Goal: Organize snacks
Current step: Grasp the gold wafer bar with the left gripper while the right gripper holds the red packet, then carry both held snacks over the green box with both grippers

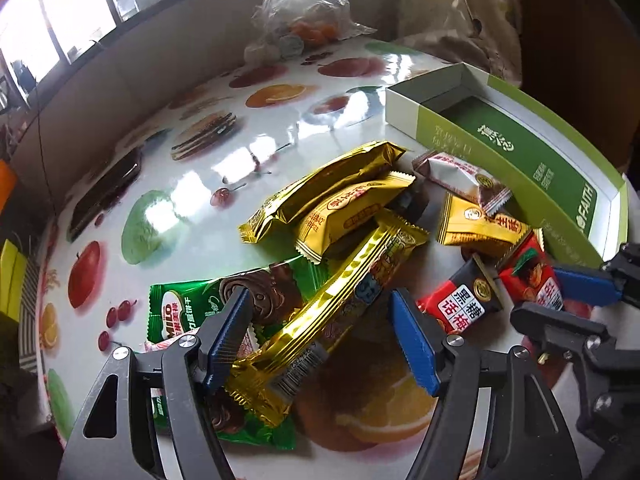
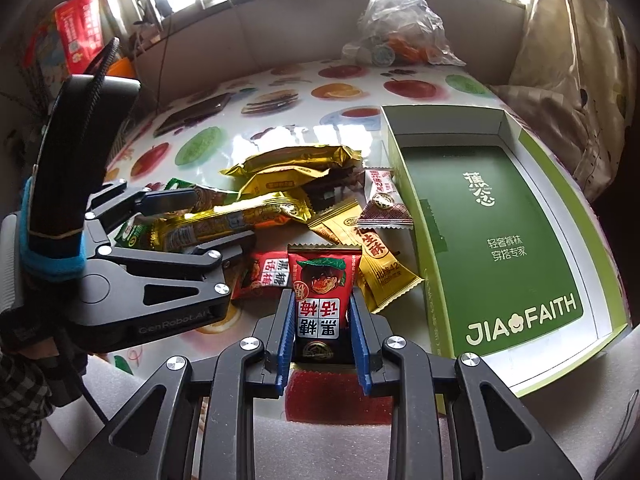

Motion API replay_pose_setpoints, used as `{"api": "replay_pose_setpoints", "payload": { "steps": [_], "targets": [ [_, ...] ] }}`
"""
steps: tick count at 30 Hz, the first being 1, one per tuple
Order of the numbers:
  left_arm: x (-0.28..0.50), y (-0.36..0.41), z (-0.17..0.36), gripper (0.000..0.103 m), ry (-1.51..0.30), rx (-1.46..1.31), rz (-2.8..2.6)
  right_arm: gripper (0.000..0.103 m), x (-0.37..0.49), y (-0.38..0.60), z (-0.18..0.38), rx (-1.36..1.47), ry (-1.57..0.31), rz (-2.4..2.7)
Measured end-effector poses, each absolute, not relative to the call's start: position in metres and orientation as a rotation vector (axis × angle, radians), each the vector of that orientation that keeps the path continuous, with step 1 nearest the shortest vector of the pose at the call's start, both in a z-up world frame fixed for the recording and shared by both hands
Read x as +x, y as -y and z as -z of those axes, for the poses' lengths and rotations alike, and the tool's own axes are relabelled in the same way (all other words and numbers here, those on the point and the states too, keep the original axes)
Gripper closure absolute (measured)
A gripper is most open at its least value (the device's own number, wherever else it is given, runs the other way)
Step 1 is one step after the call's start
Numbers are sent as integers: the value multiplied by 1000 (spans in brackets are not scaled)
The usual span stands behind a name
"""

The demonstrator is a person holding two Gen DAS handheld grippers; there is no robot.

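Right gripper (image 2: 320,322) sits nearest the lens, blue pads clamped on both sides of a red plum-candy packet (image 2: 325,292), packet upright between the fingers, just left of the green box (image 2: 414,200). Box lies open on the worktop (image 2: 280,128), inside bare green with white lettering, nothing in it.

Left gripper (image 1: 320,330) has jaws spread wide, just narrowed a little; a long gold bar (image 1: 340,300) lies diagonally between the pads, neither pad visibly pressing it, left pad close to its lower end. Under the bar: green Milo packet (image 1: 180,308).

Snack pile on the worktop left of the box: two more gold packets (image 1: 320,188) stacked behind the bar, a white-and-brown packet (image 1: 460,178) beside the box wall, a gold square packet (image 1: 476,224) touching it, a second red plum packet (image 1: 464,300) lying flat near the right gripper's fingers.

Far edge of worktop: clear plastic bag (image 1: 296,20) with orange items inside. Worktop has a glossy fruit-print cover. Checked sleeve (image 2: 20,380) at lower left in the right wrist view.
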State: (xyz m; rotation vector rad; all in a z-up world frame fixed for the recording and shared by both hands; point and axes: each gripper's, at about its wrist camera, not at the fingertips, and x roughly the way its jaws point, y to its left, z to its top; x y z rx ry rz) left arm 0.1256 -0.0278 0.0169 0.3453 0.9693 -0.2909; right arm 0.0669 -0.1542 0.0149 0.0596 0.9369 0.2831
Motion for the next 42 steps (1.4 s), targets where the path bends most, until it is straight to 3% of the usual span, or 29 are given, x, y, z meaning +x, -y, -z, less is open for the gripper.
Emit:
{"api": "replay_pose_setpoints", "payload": {
  "steps": [3,4,5,15,42],
  "targets": [
    [128,29,-16,33,-973,349,287,78,67,155,-15,62,-939,-285],
    [127,29,-16,37,-970,352,287,78,67,155,-14,63,-939,-286],
    [127,30,-16,48,-970,354,290,78,67,155,-14,63,-940,-285],
    [124,28,-19,74,-961,352,277,78,67,154,-15,65,-937,-285],
    [91,2,-77,78,-888,119,288,78,47,153,-49,71,-844,-322]
  ]
}}
